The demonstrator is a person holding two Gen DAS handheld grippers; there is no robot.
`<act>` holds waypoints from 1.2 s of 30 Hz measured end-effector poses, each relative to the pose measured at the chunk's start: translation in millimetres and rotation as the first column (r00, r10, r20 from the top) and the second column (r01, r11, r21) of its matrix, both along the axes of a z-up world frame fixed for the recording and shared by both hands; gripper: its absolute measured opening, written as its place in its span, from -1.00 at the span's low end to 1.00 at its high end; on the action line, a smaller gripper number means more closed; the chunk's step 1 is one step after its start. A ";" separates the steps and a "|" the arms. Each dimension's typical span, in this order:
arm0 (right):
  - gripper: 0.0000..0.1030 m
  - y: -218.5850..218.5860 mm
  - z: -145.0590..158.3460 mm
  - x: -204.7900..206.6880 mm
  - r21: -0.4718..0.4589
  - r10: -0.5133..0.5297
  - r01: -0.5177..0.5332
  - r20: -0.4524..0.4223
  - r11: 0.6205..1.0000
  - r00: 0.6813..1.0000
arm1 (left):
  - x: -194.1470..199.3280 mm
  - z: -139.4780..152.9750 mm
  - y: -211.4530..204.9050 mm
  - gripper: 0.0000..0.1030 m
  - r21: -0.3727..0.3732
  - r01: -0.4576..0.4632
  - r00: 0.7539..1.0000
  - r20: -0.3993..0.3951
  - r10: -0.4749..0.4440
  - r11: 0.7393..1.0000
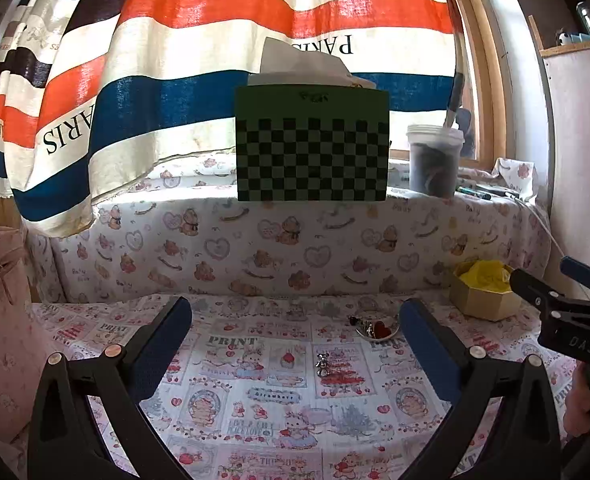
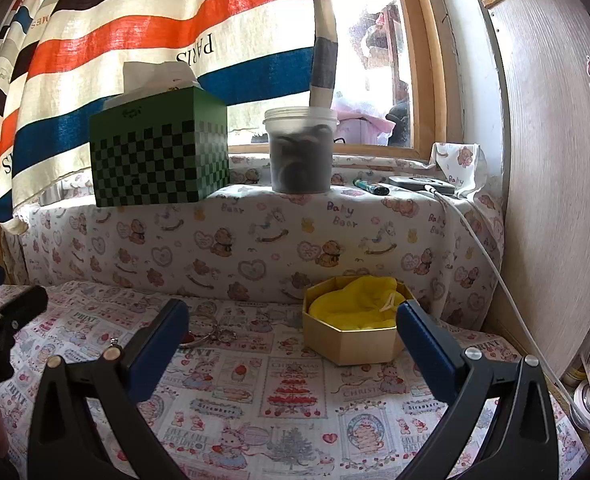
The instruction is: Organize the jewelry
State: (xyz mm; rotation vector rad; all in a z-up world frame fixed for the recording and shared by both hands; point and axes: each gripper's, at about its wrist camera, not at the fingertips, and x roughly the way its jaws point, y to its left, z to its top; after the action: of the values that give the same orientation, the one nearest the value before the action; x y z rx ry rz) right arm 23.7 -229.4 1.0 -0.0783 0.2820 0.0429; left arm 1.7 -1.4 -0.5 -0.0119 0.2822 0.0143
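We hold left gripper [image 1: 295, 322] & right gripper [image 2: 293, 322] w/ jaws wide open, empty, over cloth [image 1: 263, 400]; charm [image 1: 322, 365] near dish [image 1: 377, 328], box [image 2: 351, 336] apart.

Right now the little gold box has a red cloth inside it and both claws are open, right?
Not quite: the cloth in the gold box is yellow, not red, as the right wrist view shows. Both claws, left claw and right claw, are open.

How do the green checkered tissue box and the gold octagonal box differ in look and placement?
The green checkered tissue box is tall and cube-like, while the gold octagonal box is low and flat-sided. The tissue box stands up on the covered ledge; the gold box sits on the lower printed cloth. White tissue sticks out of one; yellow fabric fills the other. Both are open on top.
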 end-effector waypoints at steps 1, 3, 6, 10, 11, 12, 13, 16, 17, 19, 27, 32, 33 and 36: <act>1.00 0.2 0.2 0.0 0.000 0.001 -0.001 0.000 1.000 1.000 | 0.3 -0.8 -0.5 1.00 0.003 -0.001 1.000 -0.003 0.001 1.000; 1.00 0.2 0.3 -0.1 0.001 0.001 -0.001 0.000 1.000 1.000 | -0.2 -1.0 -0.1 1.00 0.009 -0.011 1.000 -0.011 0.011 1.000; 1.00 0.5 0.1 -1.1 0.000 0.001 -0.001 -0.001 1.000 1.000 | -1.0 0.1 2.4 1.00 0.002 -0.023 1.000 -0.009 0.023 1.000; 1.00 1.1 1.1 -1.4 -0.006 -0.002 0.002 0.007 1.000 1.000 | -0.4 0.5 -2.0 1.00 0.020 0.002 1.000 -0.014 -0.001 1.000; 1.00 1.8 1.4 -1.6 -0.010 -0.003 0.003 0.009 1.000 1.000 | 0.3 1.2 -3.4 1.00 0.023 0.002 1.000 -0.014 -0.002 1.000; 1.00 1.9 1.4 -1.6 -0.012 -0.005 0.006 0.009 1.000 1.000 | 0.4 1.5 -3.5 1.00 0.023 0.005 1.000 -0.012 -0.005 1.000; 1.00 1.5 1.7 -1.5 -0.011 -0.008 0.008 0.008 1.000 1.000 | 0.3 1.6 -2.5 1.00 0.017 0.007 1.000 -0.011 -0.006 1.000; 1.00 -0.4 1.4 -0.4 -0.003 -0.012 0.012 0.002 1.000 1.000 | 1.4 1.4 -0.1 1.00 0.005 -0.005 1.000 -0.014 0.005 1.000; 1.00 -0.7 1.2 0.1 -0.003 -0.012 0.012 -0.001 1.000 1.000 | 1.2 1.4 0.0 1.00 0.005 -0.006 1.000 -0.013 0.006 1.000; 1.00 0.0 1.2 0.1 -0.005 -0.012 0.012 -0.001 1.000 1.000 | 1.2 1.5 -1.1 1.00 0.008 -0.001 1.000 -0.011 0.001 1.000; 1.00 -0.1 0.8 2.1 -0.001 -0.025 0.025 -0.010 1.000 1.000 | -1.7 1.3 -3.2 1.00 0.013 0.010 1.000 0.004 -0.010 1.000; 1.00 0.9 1.0 2.4 -0.004 -0.028 0.028 -0.009 1.000 1.000 | 0.7 0.1 -5.8 1.00 0.021 0.022 1.000 -0.005 -0.022 1.000; 1.00 0.9 1.0 2.7 -0.003 -0.030 0.030 -0.009 1.000 1.000 | 1.3 -0.3 -3.8 1.00 0.013 0.018 1.000 -0.008 -0.018 1.000; 1.00 0.2 0.8 1.9 -0.001 -0.030 0.030 -0.011 1.000 0.999 | -0.3 -1.2 -1.2 1.00 0.004 0.008 1.000 -0.007 -0.008 1.000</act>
State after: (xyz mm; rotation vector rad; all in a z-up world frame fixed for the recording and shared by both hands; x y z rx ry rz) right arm 25.5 -229.2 1.9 -0.0743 0.2937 0.0131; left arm 1.4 -2.6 -1.7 -0.0070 0.2896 0.0068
